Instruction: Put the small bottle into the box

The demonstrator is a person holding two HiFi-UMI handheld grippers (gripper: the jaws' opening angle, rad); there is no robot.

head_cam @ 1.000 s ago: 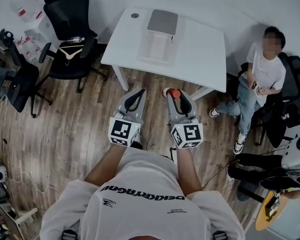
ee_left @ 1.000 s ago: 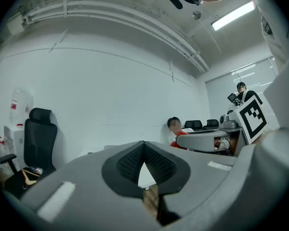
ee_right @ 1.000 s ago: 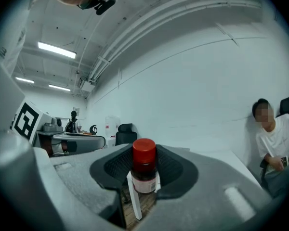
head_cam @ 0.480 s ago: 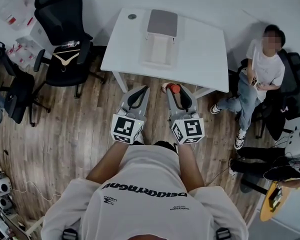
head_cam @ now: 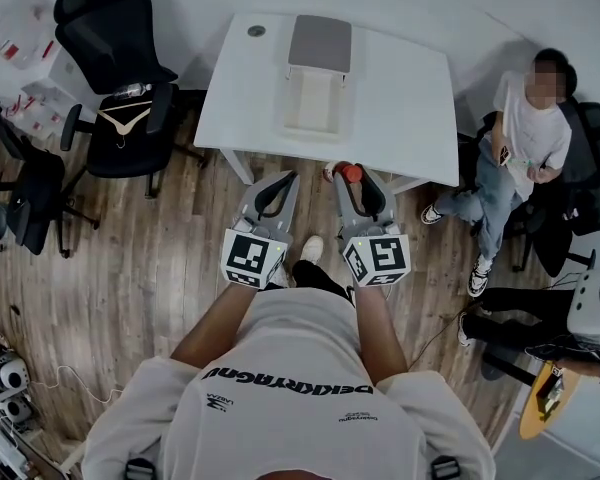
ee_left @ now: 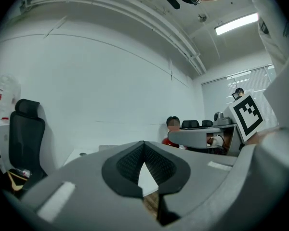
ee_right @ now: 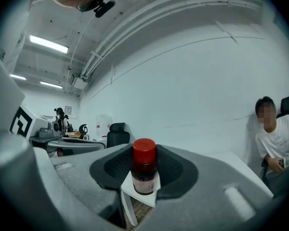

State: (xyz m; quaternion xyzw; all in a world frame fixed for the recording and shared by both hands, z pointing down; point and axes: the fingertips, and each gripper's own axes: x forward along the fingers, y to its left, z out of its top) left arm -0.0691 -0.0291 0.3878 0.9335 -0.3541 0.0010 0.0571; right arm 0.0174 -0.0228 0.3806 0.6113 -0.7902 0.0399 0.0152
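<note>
Head view: 1 btl [head_cam: 350, 173], 1 box [head_cam: 311, 105]

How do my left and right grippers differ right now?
The grey left gripper is empty; the grey right gripper clamps the small dark bottle with a red cap. The left gripper's jaws meet at the tips; the right gripper's jaws stand apart, pressed on the bottle's sides. Both point level towards the white table, and each carries a black-and-white marker cube.

The small bottle [ee_right: 145, 170] is showing a glossy red plastic cap; the floor [head_cam: 160, 258] is showing grained wood planks; the table [head_cam: 400, 98] is looking smooth, matt white.
</note>
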